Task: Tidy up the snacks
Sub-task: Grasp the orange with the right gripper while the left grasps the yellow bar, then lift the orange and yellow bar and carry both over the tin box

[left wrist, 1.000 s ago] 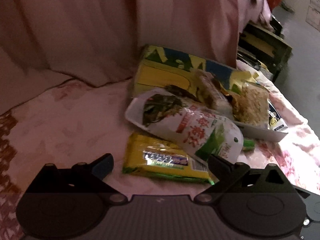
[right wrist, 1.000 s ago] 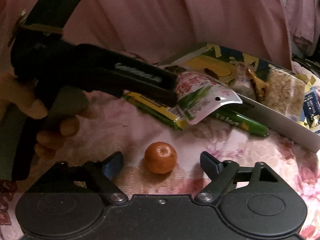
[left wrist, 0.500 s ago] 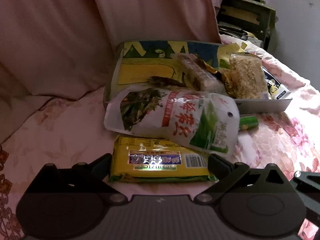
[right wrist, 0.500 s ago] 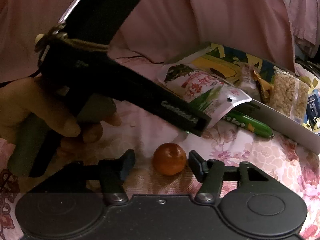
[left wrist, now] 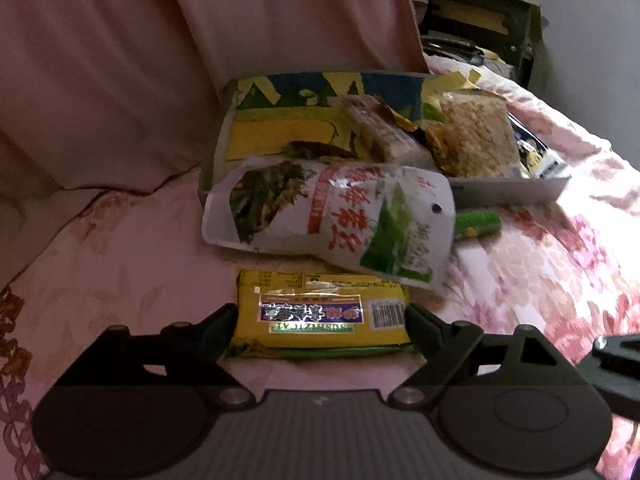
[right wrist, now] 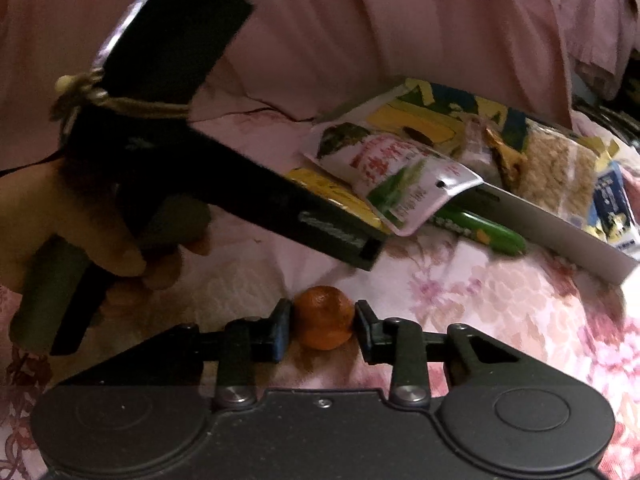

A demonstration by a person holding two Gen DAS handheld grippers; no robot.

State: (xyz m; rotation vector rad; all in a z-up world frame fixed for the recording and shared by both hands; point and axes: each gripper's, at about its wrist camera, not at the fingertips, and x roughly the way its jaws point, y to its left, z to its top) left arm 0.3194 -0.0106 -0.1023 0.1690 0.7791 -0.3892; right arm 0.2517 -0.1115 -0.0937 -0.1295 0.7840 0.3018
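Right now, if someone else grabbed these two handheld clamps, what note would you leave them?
Right gripper: jaws closing around the small orange on the bedspread, pads at its sides.
Left gripper: jaws closing, yellow packet between them, not yet gripped.
Done: the tray holds several snacks already.
Left: the white pouch leans on the tray's front edge; the green packet, the yellow packet and the orange are outside it.
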